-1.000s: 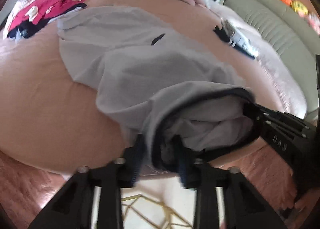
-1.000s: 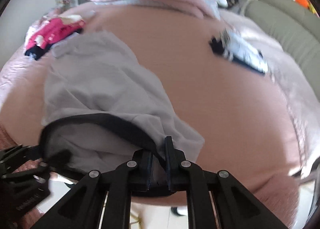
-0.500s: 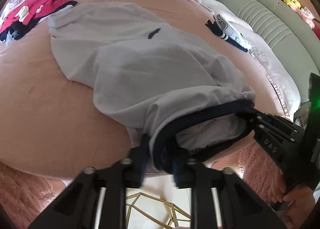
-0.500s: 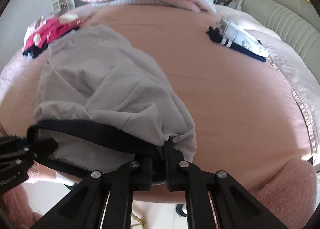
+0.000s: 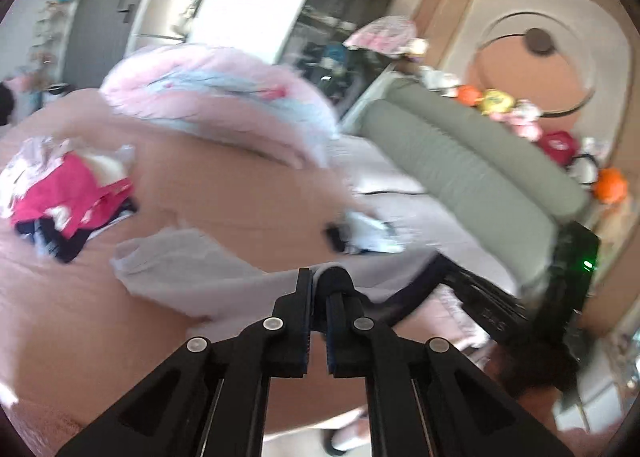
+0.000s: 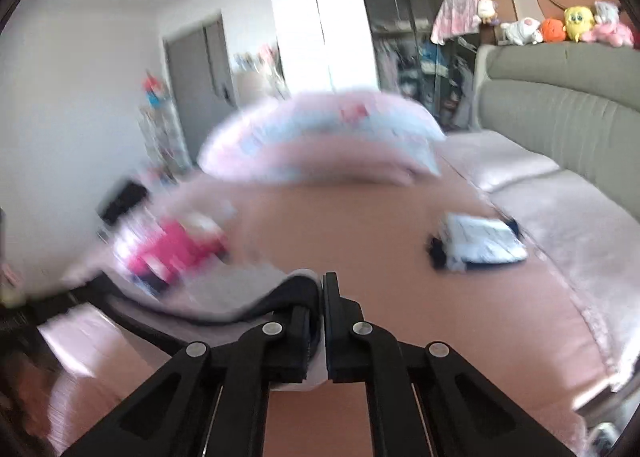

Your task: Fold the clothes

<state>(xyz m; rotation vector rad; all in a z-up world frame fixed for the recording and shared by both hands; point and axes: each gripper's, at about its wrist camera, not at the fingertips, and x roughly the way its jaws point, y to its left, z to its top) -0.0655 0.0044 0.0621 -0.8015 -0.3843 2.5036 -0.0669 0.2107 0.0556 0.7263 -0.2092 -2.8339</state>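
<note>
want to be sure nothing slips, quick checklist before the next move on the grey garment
1. Left gripper shut on the grey garment, at its dark band: ok.
2. Right gripper shut on the same band: ok.
3. Band spanning between both grippers: ok.
4. Garment's far end on the pink bed: ok.
5. Garment free of the red clothes pile: cannot tell, blurred.
6. Folded white item apart from the garment: ok.
</note>
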